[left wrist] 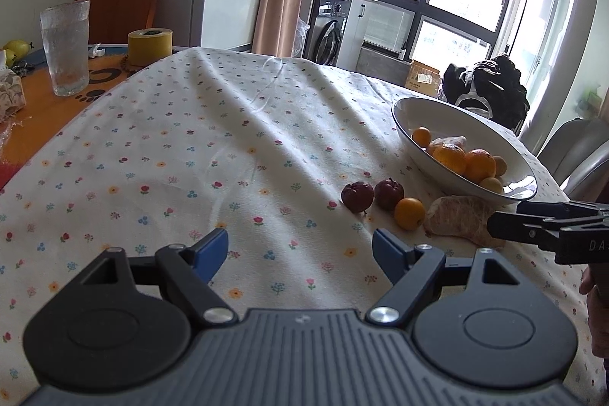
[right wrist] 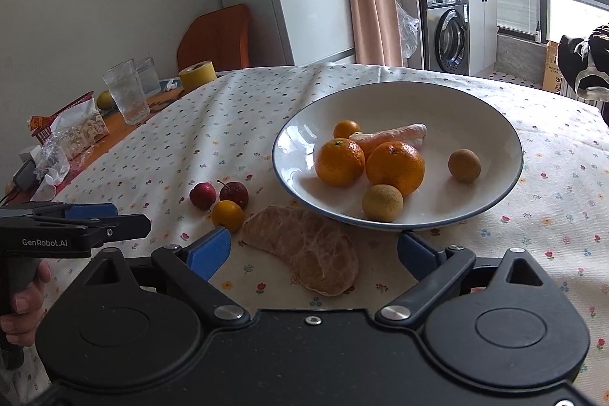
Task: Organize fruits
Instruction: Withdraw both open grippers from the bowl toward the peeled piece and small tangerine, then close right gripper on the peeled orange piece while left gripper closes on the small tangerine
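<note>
I hold my right tongs (right wrist: 314, 248) wide open and empty, low over the tabletop (right wrist: 247, 109), their blue pads standing either side of the peeled citrus piece (right wrist: 304, 246), which lies on the flowered cloth just at the near rim of the white bowl (right wrist: 475, 109); I judge this the approach to a pick, the jaws spread so the soft, membrane-covered piece can pass between them without being squashed; nothing is gripped yet. My left tongs (left wrist: 300, 248) are likewise wide open with nothing in them, hovering over bare cloth well to the side of the bowl away from the window, out of the other's way; they seem to me to be waiting their turn.

The bowl takes the sorted fruit; in it I see two large oranges (right wrist: 394, 164) touching each other near the middle, a small orange fruit (right wrist: 346, 129) behind them, a pale long piece (right wrist: 396, 134) lying across the back that I cannot name for certain, and two brownish-yellow round fruits (right wrist: 382, 202), one at the near wall and one apart toward the window side.

Left outside, close by the bowl's near rim: the peeled piece, a small orange fruit (right wrist: 227, 215) just beside it, and two dark red fruits (right wrist: 234, 193) side by side just beyond that; these four, in my judgement, are what remains to go in; a careless squeeze could tear the peeled one.
</note>
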The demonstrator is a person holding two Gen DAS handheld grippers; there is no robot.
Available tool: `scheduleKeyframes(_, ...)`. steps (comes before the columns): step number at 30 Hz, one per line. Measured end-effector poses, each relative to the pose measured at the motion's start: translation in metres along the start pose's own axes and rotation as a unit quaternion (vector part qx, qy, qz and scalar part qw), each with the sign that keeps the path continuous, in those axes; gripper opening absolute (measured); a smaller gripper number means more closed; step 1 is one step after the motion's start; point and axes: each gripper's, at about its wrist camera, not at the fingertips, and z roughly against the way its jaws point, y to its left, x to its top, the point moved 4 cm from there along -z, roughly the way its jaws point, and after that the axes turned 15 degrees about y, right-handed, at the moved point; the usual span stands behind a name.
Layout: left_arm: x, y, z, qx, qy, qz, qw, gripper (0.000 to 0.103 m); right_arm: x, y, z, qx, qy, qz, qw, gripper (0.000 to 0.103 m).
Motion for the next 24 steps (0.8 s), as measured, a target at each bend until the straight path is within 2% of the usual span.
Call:
scheduleKeyframes(2, 0.001, -0.001, -0.001, -0.006, -0.001, 0.0, 1.0, 0.081, 0.0, 0.0, -0.003, 0.002, 0.003, 0.001, 1.0, 0.094)
scheduleKeyframes(4, 0.002, -0.003, -0.002, -0.011, -0.002, 0.0, 0.9999, 0.081, -0.001, 0.001, -0.005, 0.007, 0.007, 0.004, 1.0, 0.086)
scheduleKeyframes(6, 0.004, -0.006, -0.003, -0.013, -0.002, -0.004, 0.9999, 0.081, -0.002, 0.003, -0.006, 0.018, 0.011, 0.006, 1.0, 0.066)
scheduleKeyframes(7, 0.004, -0.008, -0.004, -0.013, -0.003, -0.007, 0.9999, 0.081, -0.003, 0.003, -0.006, 0.014, 0.01, 0.004, 1.0, 0.065)
scheduleKeyframes(12, 0.007, -0.021, -0.007, -0.03, -0.007, -0.023, 0.9992, 0.08, -0.006, -0.003, -0.002, 0.005, 0.009, -0.01, 1.0, 0.043)
scheduleKeyframes(17, 0.008, -0.034, -0.013, -0.042, -0.004, -0.033, 0.9986, 0.073, -0.012, -0.003, 0.004, 0.028, 0.016, -0.007, 0.999, 0.041)
scheduleKeyframes(21, 0.01, -0.042, -0.019, -0.05, 0.004, -0.038, 0.998, 0.057, -0.015, -0.002, 0.008, 0.055, 0.023, -0.007, 0.998, 0.041)
scheduleKeyframes(24, 0.012, -0.046, -0.023, -0.055, 0.004, -0.042, 0.9976, 0.049, -0.012, 0.0, 0.011, 0.039, 0.012, -0.003, 0.999, 0.046)
